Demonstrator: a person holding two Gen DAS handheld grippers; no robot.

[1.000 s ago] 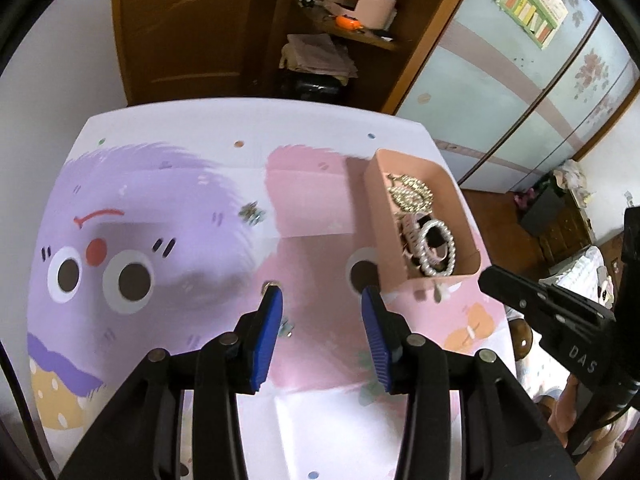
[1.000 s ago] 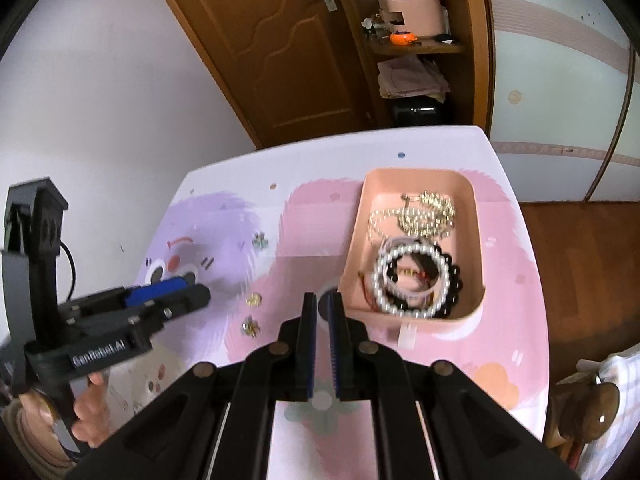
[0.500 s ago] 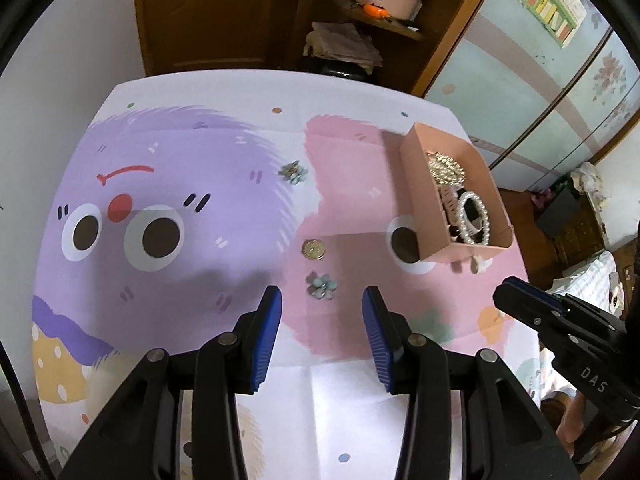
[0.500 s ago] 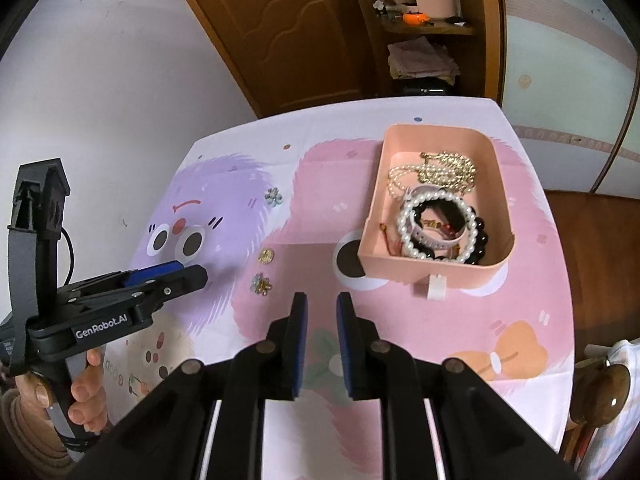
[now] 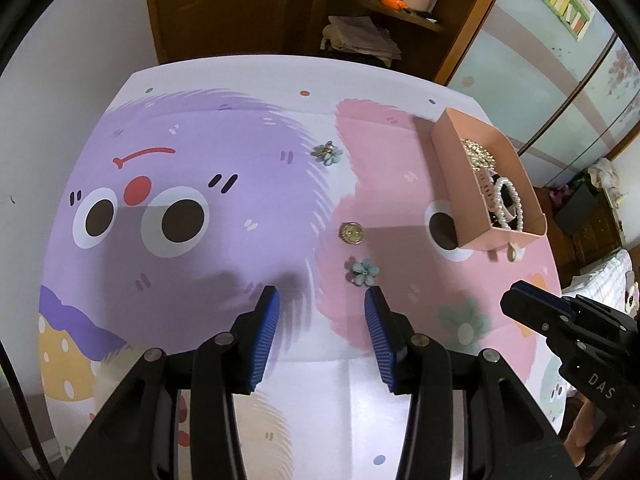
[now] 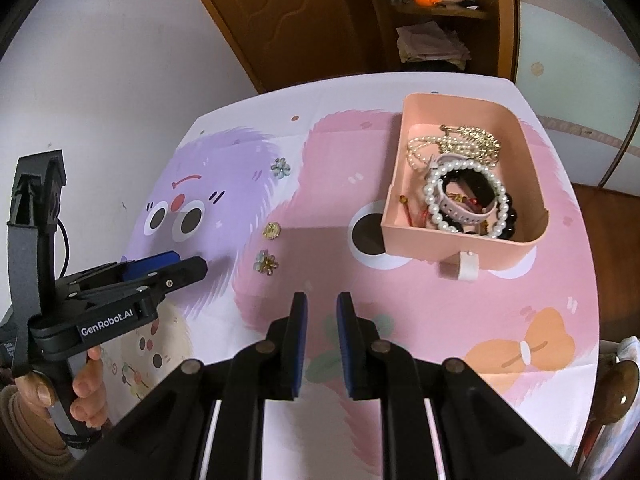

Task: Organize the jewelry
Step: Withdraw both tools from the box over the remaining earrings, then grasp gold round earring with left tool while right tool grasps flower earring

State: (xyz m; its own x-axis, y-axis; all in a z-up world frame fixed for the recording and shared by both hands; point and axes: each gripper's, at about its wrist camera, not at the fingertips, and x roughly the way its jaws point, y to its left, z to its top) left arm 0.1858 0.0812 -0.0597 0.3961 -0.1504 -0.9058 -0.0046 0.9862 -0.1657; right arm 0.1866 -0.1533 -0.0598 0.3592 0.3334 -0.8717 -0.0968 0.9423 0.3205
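Observation:
A pink tray (image 6: 536, 168) on the table's right holds a pearl bracelet (image 6: 460, 196), a gold and pearl chain (image 6: 460, 142) and dark beads; it also shows in the left wrist view (image 5: 452, 168). Three small pieces lie loose on the mat: a blue-green flower (image 5: 362, 270) nearest me, a gold round piece (image 5: 351, 233), and a second flower (image 5: 327, 153) farther back. My left gripper (image 5: 322, 304) is open and empty, just short of the near flower. My right gripper (image 6: 322, 304) is slightly open and empty, above the mat in front of the tray.
The table carries a cartoon mat (image 5: 200, 160) with purple and pink monsters. A white loop tag (image 6: 466, 266) hangs at the tray's near wall. A wooden door and a shelf (image 6: 440, 4) with a pink organiser stand behind the table.
Both grippers have pulled back and up from the table. The right gripper's jaws went from nearly shut to slightly open. The loose pieces have not moved.

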